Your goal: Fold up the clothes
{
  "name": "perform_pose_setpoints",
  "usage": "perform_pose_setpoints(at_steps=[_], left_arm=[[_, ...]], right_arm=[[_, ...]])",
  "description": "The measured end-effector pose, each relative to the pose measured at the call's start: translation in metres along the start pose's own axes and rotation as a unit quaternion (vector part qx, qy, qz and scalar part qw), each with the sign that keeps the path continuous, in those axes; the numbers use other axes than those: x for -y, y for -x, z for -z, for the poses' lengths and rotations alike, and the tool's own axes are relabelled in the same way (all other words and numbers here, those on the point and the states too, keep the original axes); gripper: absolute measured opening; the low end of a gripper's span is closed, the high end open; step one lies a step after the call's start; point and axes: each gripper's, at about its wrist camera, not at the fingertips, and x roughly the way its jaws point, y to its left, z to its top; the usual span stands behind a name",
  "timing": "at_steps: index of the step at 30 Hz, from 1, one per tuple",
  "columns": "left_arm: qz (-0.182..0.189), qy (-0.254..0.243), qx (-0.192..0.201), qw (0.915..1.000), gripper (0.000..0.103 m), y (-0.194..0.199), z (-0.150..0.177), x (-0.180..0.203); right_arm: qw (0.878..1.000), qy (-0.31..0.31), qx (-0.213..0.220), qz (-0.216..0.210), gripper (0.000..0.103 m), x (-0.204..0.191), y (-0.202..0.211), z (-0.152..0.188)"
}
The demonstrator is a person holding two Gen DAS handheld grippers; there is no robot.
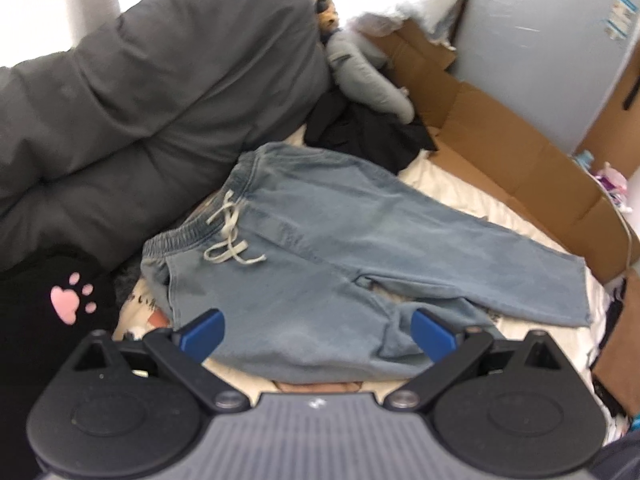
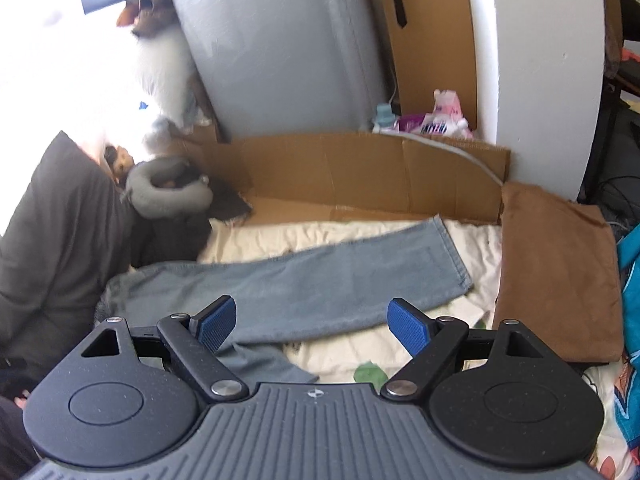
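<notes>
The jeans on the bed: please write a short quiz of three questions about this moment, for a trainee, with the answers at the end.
1. True or false: the light blue jeans lie spread out on the cream bedsheet, not yet folded.
2. Which state fits both the left gripper and the right gripper? A) shut on the jeans B) open, holding nothing C) shut on the drawstring
3. Fill in: in the right wrist view, the folded brown cloth lies to the ____ of the trouser leg's hem.

Key: 1 true. 2 B. 3 right.
</notes>
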Motion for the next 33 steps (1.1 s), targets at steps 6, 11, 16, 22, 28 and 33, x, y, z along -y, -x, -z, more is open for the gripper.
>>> perform_pose_setpoints(at_steps=[6,11,16,22,28,33], left_arm=[[-0.013,0.017,-0.015,0.9997,0.101,-0.036,0.011,-0.012],[0.000,0.045,-0.035,0.9983,0.098,-0.066,0.025,-0.033],[-0.007,0.058,-0.061,0.9964,0.097,-0.097,0.040,-0.049],[-0.008,0.066,-0.079,0.9946,0.092,-0.140,0.056,-0.063],[0.005,0.091,-0.109,0.9898,0.089,-0.181,0.076,-0.067],[0.012,0.121,-0.128,0.9843,0.088,-0.207,0.089,-0.071]], right_arm=[[1.000,0.005,-0.019,0.000,0.087,0.006,-0.042,0.045],[0.998,0.014,-0.055,0.000,0.087,0.001,-0.080,0.075],[0.994,0.070,-0.089,-0.007,0.087,-0.019,-0.117,0.102],[0.986,0.093,-0.142,0.002,0.087,-0.020,-0.165,0.145],[0.973,0.126,-0.190,0.028,0.087,-0.014,-0.202,0.185],[0.972,0.111,-0.203,0.044,0.087,-0.003,-0.221,0.193]])
